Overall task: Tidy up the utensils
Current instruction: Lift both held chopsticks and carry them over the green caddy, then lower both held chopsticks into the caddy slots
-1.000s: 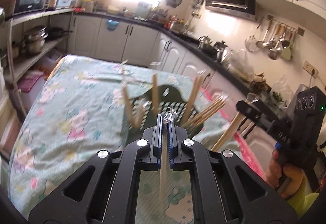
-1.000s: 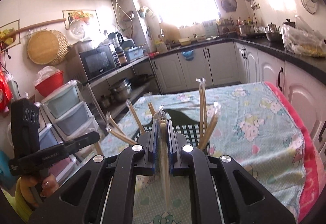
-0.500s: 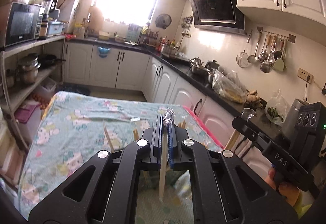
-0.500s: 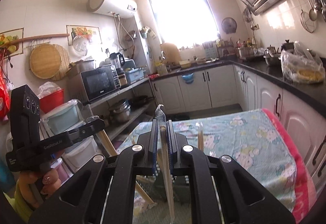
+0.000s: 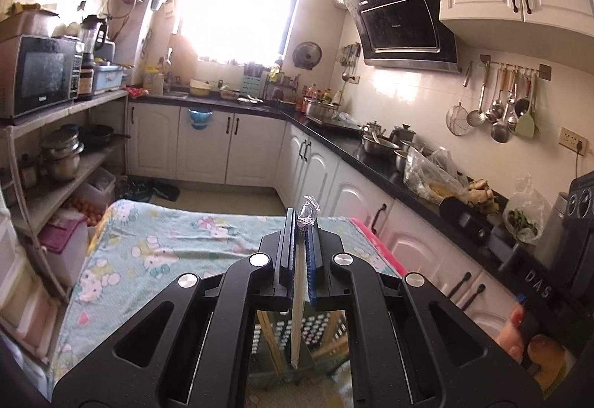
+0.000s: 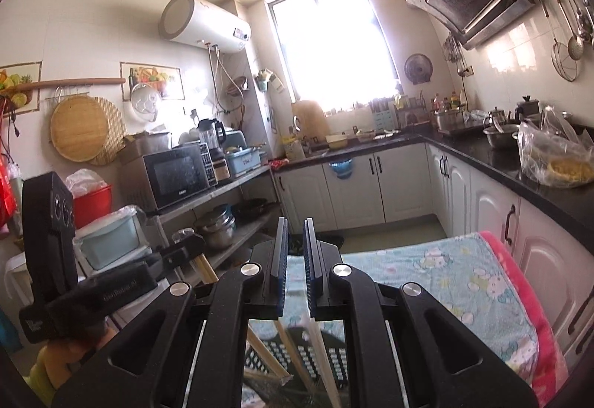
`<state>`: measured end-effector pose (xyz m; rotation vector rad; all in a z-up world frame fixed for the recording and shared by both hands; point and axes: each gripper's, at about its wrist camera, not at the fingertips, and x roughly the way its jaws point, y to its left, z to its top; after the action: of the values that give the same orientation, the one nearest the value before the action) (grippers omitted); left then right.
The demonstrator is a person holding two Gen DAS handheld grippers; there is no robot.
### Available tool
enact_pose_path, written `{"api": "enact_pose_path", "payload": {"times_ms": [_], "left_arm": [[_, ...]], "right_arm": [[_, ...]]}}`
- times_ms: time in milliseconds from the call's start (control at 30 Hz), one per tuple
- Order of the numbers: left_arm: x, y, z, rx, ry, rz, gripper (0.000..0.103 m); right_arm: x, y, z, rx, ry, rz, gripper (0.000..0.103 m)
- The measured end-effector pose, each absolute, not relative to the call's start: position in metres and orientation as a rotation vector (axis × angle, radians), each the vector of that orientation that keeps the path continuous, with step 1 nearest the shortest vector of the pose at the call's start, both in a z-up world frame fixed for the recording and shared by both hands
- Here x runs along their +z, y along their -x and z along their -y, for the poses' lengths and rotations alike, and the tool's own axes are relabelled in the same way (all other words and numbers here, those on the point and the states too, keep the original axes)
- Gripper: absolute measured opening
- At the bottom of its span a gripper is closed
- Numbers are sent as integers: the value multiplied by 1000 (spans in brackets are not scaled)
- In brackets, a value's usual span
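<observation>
Both grippers now raised above black perforated plastic basket point(image 5: 315, 330) on floral cloth-covered table point(image 5: 156, 244). Left gripper point(image 5: 301, 244) jaws clamp plastic-wrapped wooden chopstick point(image 5: 297, 315); right gripper point(image 6: 295, 252) jaws narrow, pinching wrapped chopstick point(image 6: 315, 333). Both chopsticks lifted out of basket, likely for sorting.

Matt black plastic gripper point(image 5: 301, 222) pinches wooden chopsticks point(image 5: 297, 326) in crinkly clear wrap. At 9 o'clock, soft printed cloth point(image 5: 156, 252); at 2 o'clock, glossy black hood point(image 5: 402, 23).
</observation>
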<state>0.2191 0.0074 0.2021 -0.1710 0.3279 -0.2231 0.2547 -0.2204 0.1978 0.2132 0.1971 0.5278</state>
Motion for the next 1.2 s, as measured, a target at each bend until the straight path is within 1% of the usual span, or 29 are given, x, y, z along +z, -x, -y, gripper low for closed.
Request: {"api": "enact_pose_path", "payload": {"times_ms": [167, 267, 600, 633, 700, 733, 900, 1100, 1200], "left_arm": [[199, -228, -2, -205, 157, -332, 2], [189, -236, -1, -198, 156, -359, 2], [155, -261, -7, -172, 156, -445, 3], [153, -262, -7, -173, 156, -450, 3], [151, -264, -7, -177, 157, -459, 3], [149, -265, -7, -178, 156, -463, 3], [143, -269, -2, -180, 144, -482, 3], [137, -278, 1, -179, 133, -515, 3], [132, -284, 0, -180, 133, -541, 3]], "right_arm": [[202, -269, 214, 515, -193, -193, 9], [192, -278, 210, 510, -169, -238, 9], [119, -285, 196, 552, -77, -474, 10], [108, -282, 193, 565, -62, -498, 12], [93, -275, 185, 577, -22, -530, 28], [82, -272, 179, 572, 10, -543, 31], [56, -264, 162, 587, 78, -567, 32], [44, -263, 138, 644, 128, -571, 36], [36, -265, 129, 670, 153, -587, 36]]}}
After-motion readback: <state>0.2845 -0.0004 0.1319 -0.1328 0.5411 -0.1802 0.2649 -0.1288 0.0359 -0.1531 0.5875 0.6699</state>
